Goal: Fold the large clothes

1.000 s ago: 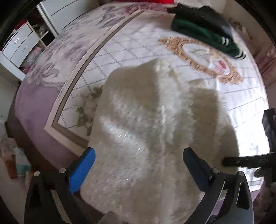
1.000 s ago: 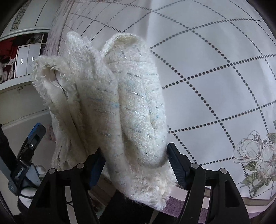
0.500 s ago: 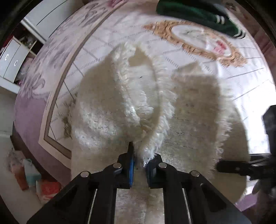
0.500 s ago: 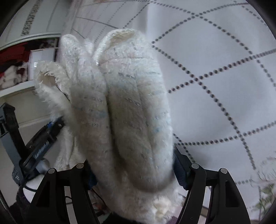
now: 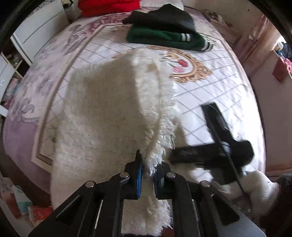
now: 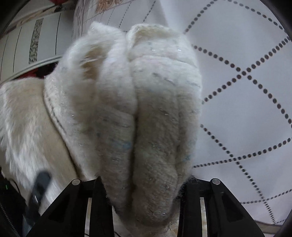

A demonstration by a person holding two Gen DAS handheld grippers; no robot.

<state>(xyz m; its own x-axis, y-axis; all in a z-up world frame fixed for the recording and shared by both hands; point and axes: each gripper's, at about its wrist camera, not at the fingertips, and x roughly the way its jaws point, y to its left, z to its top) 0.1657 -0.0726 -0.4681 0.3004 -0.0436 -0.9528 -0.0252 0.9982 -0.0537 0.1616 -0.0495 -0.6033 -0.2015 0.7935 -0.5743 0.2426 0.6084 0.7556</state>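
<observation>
Over the bed, white sweater now lifted, folding rightward.

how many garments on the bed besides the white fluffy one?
3 visible: a green sweater with striped cuffs at the far side, a black garment lying partly on top of it, and a red one at the far edge. More may be hidden.

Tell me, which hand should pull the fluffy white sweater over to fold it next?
Probably left. The left gripper is pinched on the fluffy white sweater's fringed edge, with the flat part spread ahead on the patterned bed. The right gripper only clamps a thick bunched wad.
</observation>
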